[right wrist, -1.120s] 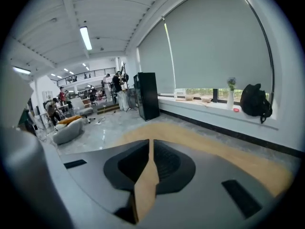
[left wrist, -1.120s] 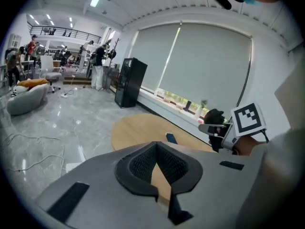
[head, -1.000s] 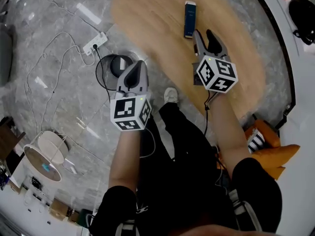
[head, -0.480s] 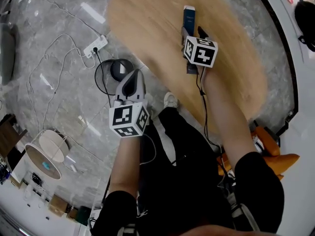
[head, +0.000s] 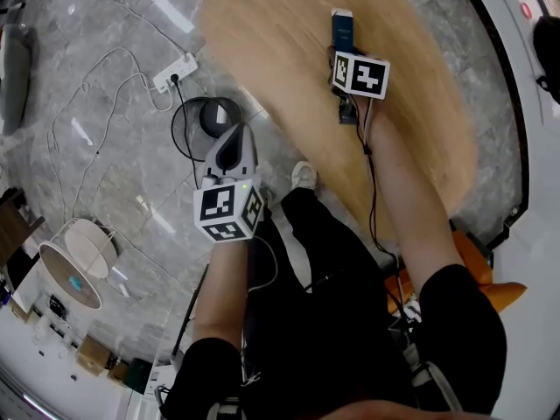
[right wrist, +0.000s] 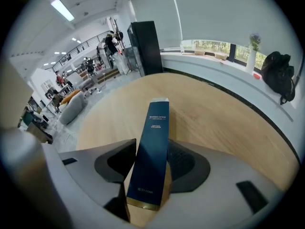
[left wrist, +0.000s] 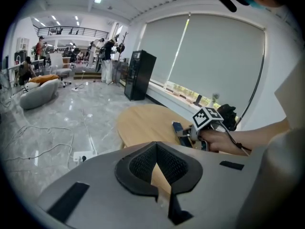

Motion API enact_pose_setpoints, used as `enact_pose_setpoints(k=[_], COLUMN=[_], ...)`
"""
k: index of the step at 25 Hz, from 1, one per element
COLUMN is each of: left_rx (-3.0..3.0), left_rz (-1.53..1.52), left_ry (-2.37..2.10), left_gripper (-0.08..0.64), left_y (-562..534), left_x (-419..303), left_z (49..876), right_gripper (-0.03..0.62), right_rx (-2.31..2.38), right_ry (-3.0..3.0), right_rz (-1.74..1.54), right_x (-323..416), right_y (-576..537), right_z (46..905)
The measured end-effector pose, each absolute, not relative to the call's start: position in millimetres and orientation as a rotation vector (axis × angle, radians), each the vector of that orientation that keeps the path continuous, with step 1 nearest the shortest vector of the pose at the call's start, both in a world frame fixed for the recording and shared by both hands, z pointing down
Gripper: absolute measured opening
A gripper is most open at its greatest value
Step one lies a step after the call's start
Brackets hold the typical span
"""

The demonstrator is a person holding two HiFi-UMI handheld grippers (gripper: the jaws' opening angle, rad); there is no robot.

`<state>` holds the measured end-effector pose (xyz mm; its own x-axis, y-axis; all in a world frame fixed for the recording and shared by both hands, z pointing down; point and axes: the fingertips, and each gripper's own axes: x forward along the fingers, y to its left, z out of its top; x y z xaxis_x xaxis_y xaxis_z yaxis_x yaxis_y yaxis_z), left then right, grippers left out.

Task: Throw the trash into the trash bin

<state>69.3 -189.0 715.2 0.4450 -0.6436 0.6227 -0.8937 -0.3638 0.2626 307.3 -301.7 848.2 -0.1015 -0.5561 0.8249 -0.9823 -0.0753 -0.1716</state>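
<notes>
A slim dark blue box (head: 341, 24) lies on the oval wooden table (head: 420, 103). My right gripper (head: 344, 52) is lowered over the box's near end. In the right gripper view the box (right wrist: 153, 151) sits between the jaws of the right gripper (right wrist: 153, 144), with bare wood showing beside the left pad. The jaws have just opened wide and eased in slightly around the box. My left gripper (head: 234, 138) hangs over the floor, shut and empty, just short of the round black trash bin (head: 214, 116). The left gripper (left wrist: 155, 144) faces the table.
A white power strip (head: 172, 73) and loose cables lie on the marble floor beyond the bin. A round white object (head: 70, 269) sits at the lower left. A black backpack (right wrist: 279, 78) rests on the window ledge past the table.
My right gripper has moved forward and down onto the table and now straddles the blue box. The left gripper has barely shifted.
</notes>
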Motion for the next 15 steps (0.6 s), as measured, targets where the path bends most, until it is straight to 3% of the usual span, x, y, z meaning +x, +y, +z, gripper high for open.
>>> enact_pose_setpoints(k=[8,15], left_rx=[2.131,2.094], left_rz=[0.541,0.543], left_ry=[-1.302,-1.336], left_gripper=[0.012,0.012], left_y=[-190,-189], left_x=[63,16], left_z=[702,710], right_gripper=[0.206,0.206], right_rx=[1.716,1.546], right_ry=[-2.045,-2.206], right_rz=[0.967,0.891], right_x=[247,150], right_y=[-274,-231], right_z=[747,718])
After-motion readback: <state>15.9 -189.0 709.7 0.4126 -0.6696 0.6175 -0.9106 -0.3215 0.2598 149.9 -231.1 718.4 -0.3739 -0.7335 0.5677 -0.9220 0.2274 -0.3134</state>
